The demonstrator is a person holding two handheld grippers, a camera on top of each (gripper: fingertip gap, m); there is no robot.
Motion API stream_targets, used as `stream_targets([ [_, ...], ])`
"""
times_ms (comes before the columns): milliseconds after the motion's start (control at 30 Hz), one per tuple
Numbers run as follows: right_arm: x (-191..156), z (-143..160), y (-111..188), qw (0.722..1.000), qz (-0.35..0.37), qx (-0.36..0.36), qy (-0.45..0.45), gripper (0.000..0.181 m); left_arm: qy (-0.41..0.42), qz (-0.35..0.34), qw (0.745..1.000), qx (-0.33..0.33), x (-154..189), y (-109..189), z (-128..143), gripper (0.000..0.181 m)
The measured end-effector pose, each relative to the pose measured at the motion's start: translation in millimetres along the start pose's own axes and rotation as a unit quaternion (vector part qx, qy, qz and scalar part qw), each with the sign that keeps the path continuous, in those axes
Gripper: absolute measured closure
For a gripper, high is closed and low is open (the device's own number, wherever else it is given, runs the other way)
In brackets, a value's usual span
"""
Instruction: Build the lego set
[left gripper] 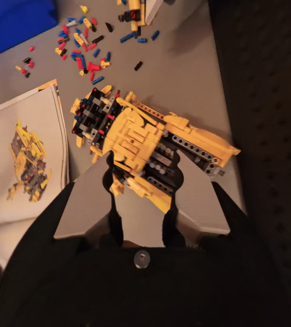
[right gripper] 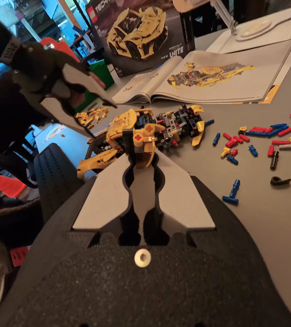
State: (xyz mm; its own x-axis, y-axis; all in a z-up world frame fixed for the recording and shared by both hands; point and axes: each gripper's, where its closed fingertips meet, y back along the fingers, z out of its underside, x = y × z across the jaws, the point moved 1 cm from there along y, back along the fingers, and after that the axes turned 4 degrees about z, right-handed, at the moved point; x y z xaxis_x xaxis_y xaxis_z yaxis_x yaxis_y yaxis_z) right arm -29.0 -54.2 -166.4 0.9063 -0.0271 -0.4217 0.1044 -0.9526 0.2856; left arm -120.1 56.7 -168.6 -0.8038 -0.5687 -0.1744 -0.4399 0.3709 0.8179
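- Grey matte tabletop (right gripper: 247, 247) carried all the work pieces; a dark perforated chair (right gripper: 52, 169) stood at its near-left edge.
- Partly built yellow-and-black brick car model (left gripper: 141, 141) lay near the middle of the tabletop, close to that chair-side edge.
- Left gripper (left gripper: 142, 175), with grey fingers and black pads, hovered over the model's rear; its jaws stood apart on either side of the bodywork, and whether the pads touched it could not be told.
- Right gripper (right gripper: 143, 161) had its jaws drawn narrowly together on a small yellow curved sub-assembly with red cross axles (right gripper: 145, 139), held up in front of the model.
- Loose red, blue, black and yellow pins and connectors (right gripper: 265, 138) lay scattered toward the right edge.
- Open white instruction booklet showing a yellow car drawing (right gripper: 212, 79) lay beyond the model, toward the far edge.
- Dark cardboard set box picturing a yellow car (right gripper: 137, 35) stood behind the booklet at the far edge.
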Motion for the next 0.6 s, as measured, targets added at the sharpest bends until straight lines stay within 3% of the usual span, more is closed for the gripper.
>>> stream_targets([
  [133, -2.6, 0.9, 4.0, 1.000, -0.004, 0.007, -0.005, 0.167, -0.058, 0.073, 0.993, -0.068, -16.6, -20.4, 0.0, 0.089],
  [300, -4.5, 6.4, 2.1, 1.000, -0.020, -0.015, -0.008, 0.167, -0.076, 0.165, 0.979, -0.095, -12.0, -41.6, 0.9, 0.088],
  [500, 3.4, 6.1, -20.0, 0.998, -0.026, -0.049, -0.032, 0.167, -0.079, 0.157, 0.981, -0.081, -13.5, -52.1, 2.3, 0.093],
  [600, 10.3, 1.7, -35.5, 0.995, -0.030, -0.058, -0.081, 0.167, -0.057, 0.138, 0.988, -0.039, -14.8, -51.5, 2.6, 0.095],
])
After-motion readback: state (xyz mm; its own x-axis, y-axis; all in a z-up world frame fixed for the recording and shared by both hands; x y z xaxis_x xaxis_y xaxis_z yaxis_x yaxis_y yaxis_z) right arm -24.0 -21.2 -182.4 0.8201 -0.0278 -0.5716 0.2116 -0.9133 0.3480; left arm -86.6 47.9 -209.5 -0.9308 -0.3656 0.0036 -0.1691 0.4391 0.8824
